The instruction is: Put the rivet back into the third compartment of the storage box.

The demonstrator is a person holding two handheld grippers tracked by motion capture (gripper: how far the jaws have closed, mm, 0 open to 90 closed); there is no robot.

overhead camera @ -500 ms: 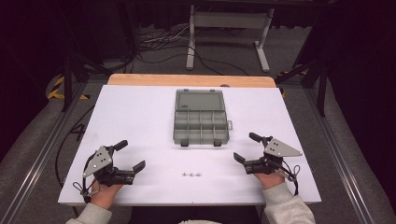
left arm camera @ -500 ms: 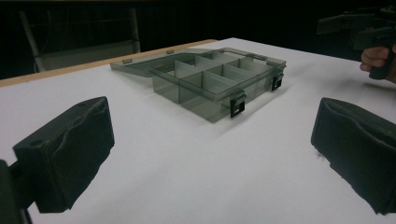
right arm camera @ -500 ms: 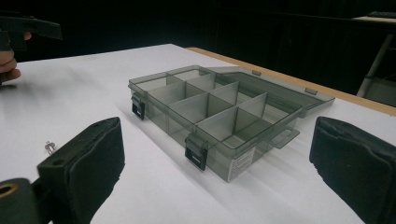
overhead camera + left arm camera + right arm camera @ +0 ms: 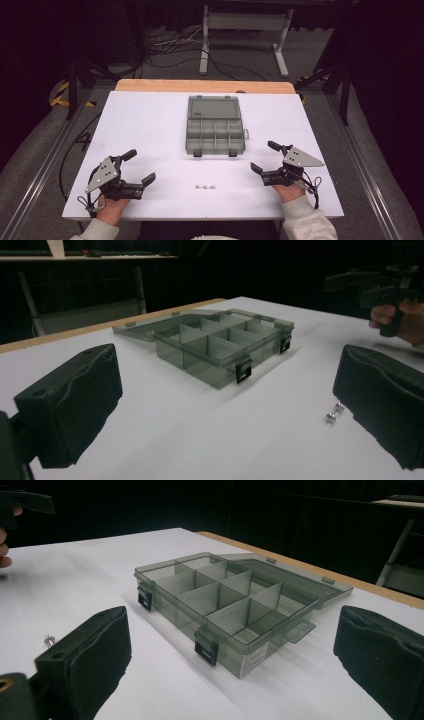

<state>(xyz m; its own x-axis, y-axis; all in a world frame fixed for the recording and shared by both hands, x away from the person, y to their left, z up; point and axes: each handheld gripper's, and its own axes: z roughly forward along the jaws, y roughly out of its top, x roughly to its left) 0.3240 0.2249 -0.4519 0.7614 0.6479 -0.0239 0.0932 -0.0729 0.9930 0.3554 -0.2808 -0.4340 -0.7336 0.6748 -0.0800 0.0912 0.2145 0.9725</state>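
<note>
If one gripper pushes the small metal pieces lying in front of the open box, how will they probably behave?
The small metal pieces look rounded and shiny in the left gripper view, so they would probably roll or skid on the smooth white table. They are tiny next to the wide pads, so pinching one may be fiddly. They lie loose, so a push would likely scatter them.

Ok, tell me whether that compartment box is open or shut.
Open: the compartment box has its lid laid back flat on the table, dividers exposed, compartments looking empty.
</note>
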